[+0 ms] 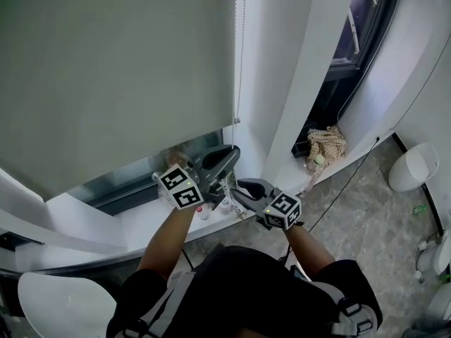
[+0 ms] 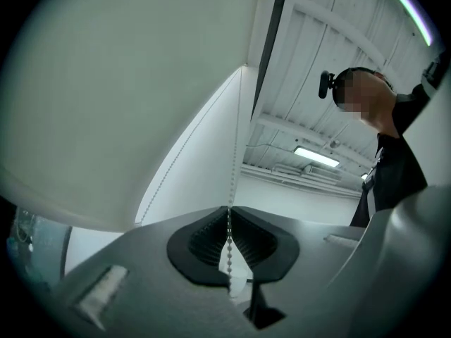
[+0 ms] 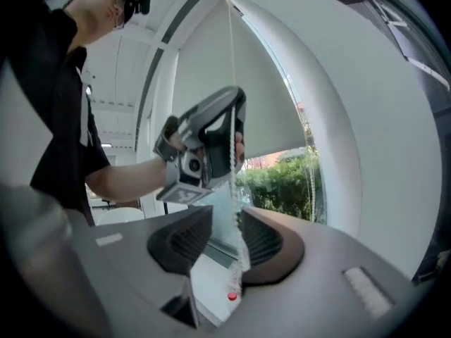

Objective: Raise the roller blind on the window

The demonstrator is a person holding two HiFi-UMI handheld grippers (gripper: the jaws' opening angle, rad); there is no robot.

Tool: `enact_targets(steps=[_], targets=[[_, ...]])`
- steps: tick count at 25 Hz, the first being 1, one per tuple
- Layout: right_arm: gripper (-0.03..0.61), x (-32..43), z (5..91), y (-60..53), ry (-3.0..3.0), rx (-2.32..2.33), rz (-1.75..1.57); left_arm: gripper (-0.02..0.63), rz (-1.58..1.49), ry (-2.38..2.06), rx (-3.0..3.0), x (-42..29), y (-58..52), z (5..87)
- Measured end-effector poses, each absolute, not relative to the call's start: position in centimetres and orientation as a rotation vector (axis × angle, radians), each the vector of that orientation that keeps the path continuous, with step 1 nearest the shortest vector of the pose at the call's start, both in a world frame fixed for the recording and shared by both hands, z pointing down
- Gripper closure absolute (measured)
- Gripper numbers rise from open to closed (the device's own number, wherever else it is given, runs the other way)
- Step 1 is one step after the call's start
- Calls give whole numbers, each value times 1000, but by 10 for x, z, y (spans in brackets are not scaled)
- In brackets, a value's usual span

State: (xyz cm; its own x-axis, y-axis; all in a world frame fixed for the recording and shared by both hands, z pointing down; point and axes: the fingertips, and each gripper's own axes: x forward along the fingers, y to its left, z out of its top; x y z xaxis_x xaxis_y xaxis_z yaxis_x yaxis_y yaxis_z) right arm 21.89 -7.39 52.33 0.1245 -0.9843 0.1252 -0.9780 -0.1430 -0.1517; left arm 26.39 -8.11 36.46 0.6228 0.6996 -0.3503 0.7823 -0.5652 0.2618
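The grey roller blind covers most of the window, with a strip of glass bare below its hem. Its white bead chain hangs down at the blind's right edge. My left gripper points upward and is shut on the chain, which is pinched between its ribbed pads. Just below it, my right gripper is open. In the right gripper view the chain drops from the left gripper and hangs through the gap of the right gripper, close along the right-hand pad.
A white window sill lies under both grippers with a small red-capped bottle on it. A heap of cloth sits at the right window. A white chair stands at lower left and a white bin on the floor at right.
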Motion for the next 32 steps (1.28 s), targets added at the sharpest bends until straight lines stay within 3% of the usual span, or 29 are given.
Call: enact_targets(steps=[1, 11, 22, 26, 32], targets=[[423, 220, 507, -66, 2018, -2296, -252, 598, -295, 1178, 2465, 264, -82, 363], [420, 246, 288, -57, 1943, -2319, 489, 598, -282, 1182, 2496, 266, -86, 364], [447, 269, 195, -112, 1887, -2250, 473, 598, -251, 1187, 2541, 258, -89, 362], [540, 277, 184, -113, 1831, -2232, 441, 598, -257, 1189, 2546, 254, -91, 361], [560, 270, 190, -110, 1836, -2205, 496, 598, -255, 1180, 2541, 256, -97, 369]])
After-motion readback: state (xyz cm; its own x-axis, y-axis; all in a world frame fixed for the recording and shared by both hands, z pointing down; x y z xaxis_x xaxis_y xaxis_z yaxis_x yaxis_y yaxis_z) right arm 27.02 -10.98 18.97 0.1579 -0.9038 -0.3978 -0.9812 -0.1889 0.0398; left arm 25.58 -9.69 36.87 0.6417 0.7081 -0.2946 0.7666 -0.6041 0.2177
